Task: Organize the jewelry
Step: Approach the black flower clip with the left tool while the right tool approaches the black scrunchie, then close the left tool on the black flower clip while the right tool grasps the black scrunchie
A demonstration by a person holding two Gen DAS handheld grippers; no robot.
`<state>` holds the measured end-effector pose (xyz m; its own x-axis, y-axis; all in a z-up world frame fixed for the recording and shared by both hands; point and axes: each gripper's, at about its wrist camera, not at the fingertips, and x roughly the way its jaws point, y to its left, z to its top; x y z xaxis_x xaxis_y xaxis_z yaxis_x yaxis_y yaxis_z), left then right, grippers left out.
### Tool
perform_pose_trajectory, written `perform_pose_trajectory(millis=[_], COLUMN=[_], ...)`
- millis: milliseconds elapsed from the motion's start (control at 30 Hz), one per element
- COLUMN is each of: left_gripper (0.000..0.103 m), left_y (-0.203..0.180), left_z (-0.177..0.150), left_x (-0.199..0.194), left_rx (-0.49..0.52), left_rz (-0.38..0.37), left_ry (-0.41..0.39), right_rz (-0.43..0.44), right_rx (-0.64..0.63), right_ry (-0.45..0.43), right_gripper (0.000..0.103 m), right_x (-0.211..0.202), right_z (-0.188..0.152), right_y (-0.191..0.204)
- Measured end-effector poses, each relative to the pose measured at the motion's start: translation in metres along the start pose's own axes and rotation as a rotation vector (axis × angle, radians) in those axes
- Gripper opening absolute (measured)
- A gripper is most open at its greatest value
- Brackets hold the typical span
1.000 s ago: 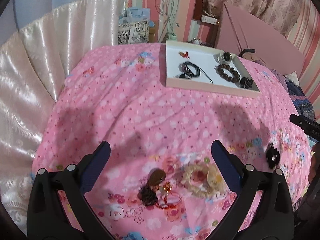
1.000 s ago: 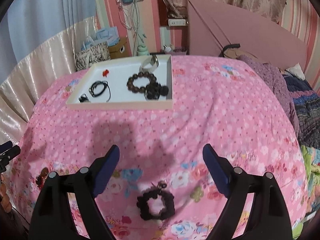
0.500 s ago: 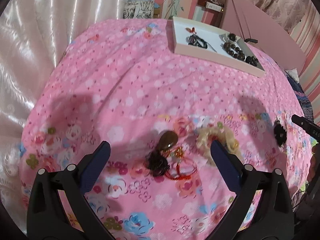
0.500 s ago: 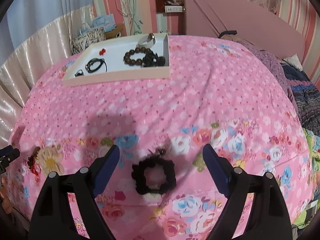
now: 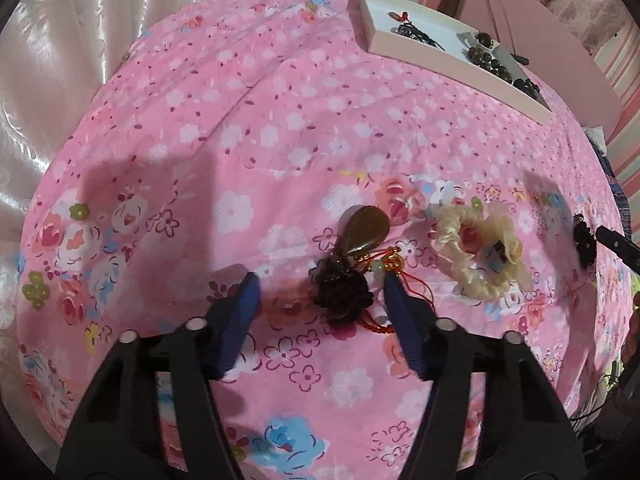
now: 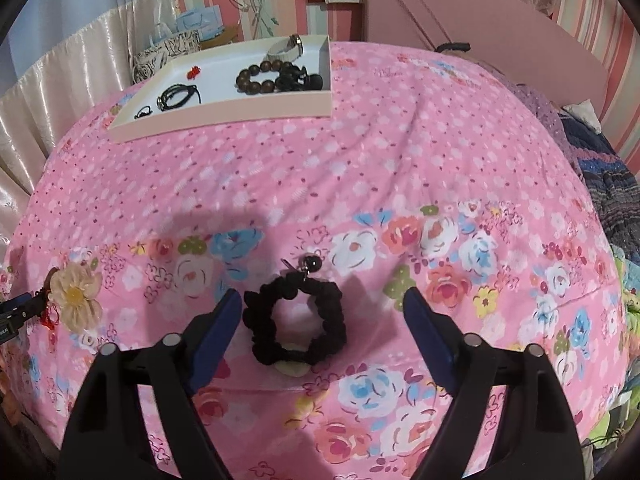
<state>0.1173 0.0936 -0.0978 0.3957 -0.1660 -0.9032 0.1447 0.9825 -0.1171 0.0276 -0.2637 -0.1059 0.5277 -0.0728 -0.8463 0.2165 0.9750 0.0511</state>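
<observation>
A: Over the bedspread, my left gripper has just been closing; jaws half-open around the dark tassel, nothing gripped.

B: Right gripper?

A: Also closing, wide, straddling the black scrunchie. Sink lower, pinch the band, avoid cloth. Tray sits far.

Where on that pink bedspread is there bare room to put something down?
The broad dotted stretch of bedspread between the white tray and the black scrunchie is bare. The near edge is crowded: dark tassel charm, cream scrunchie. The tray's left part has space; its right corner is full.
</observation>
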Motion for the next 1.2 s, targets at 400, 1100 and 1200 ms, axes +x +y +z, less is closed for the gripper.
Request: perform_pose_trajectory(millis=[400, 1100, 1200], left_gripper=[0.049, 0.049, 0.046], left_y=[-0.014, -0.019, -0.020], left_z=[0.004, 0.010, 0.010], left_x=[0.010, 0.012, 0.013], left_rx=[0.084, 0.114, 0.128], left_rz=[0.076, 0.062, 0.053], left_ry=[-0.021, -0.016, -0.022], right_rz=[0.036, 0.015, 0.015], right_rx=[-0.019, -0.008, -0.008], right_ry=[0.059, 0.073, 0.075], right_gripper=[0.058, 0.056, 0.055], right_x=[0.020, 0.026, 0.029], right_z=[-0.006, -0.005, -0.007], right_y=[0.008, -0.003, -0.003])
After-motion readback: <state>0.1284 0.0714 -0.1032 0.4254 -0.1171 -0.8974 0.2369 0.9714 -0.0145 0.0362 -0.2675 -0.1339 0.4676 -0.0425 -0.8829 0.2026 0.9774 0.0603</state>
